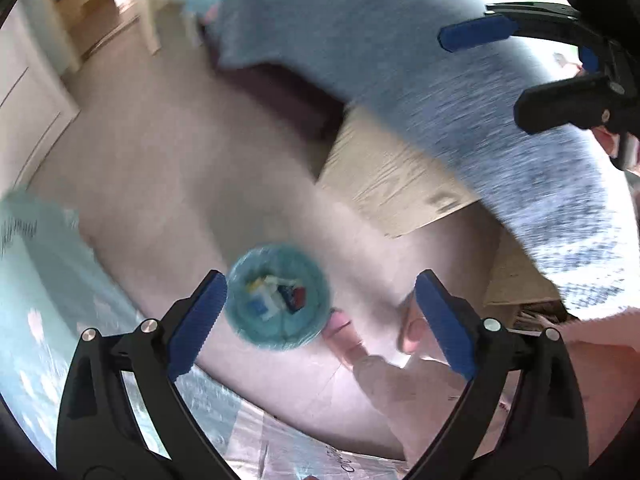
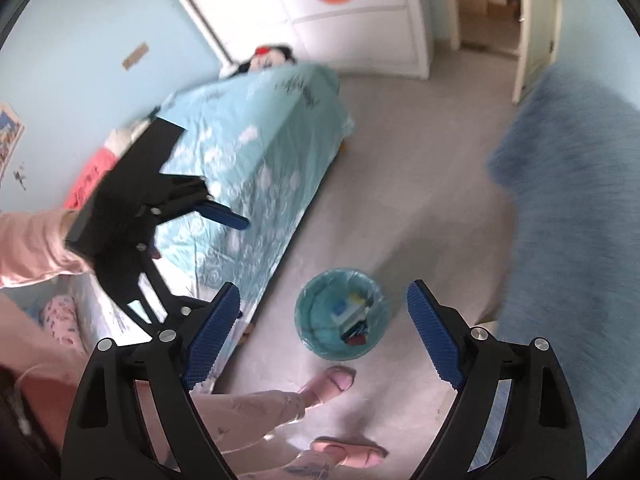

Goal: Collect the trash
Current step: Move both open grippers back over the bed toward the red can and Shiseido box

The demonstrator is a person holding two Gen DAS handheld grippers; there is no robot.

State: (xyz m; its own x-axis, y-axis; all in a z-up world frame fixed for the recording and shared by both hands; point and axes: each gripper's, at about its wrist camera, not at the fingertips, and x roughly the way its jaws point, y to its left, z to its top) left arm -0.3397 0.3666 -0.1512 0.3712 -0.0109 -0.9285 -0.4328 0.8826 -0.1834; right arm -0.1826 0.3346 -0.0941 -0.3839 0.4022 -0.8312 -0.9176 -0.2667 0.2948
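Observation:
A small round teal trash bin (image 1: 278, 295) stands on the floor below both grippers, with several pieces of trash (image 1: 276, 292) inside: white, blue, yellow and red scraps. It also shows in the right wrist view (image 2: 340, 314). My left gripper (image 1: 320, 316) is open and empty, high above the bin. My right gripper (image 2: 324, 336) is open and empty too. The right gripper also shows at the upper right of the left wrist view (image 1: 516, 68), and the left gripper shows at the left of the right wrist view (image 2: 192, 248).
A bed with a teal cloud-print cover (image 2: 248, 152) lies left of the bin, with a plush toy (image 2: 268, 58) at its far end. A blue-grey blanket (image 1: 440, 80) hangs over a wooden piece of furniture (image 1: 392, 184). The person's feet (image 2: 336, 380) stand near the bin.

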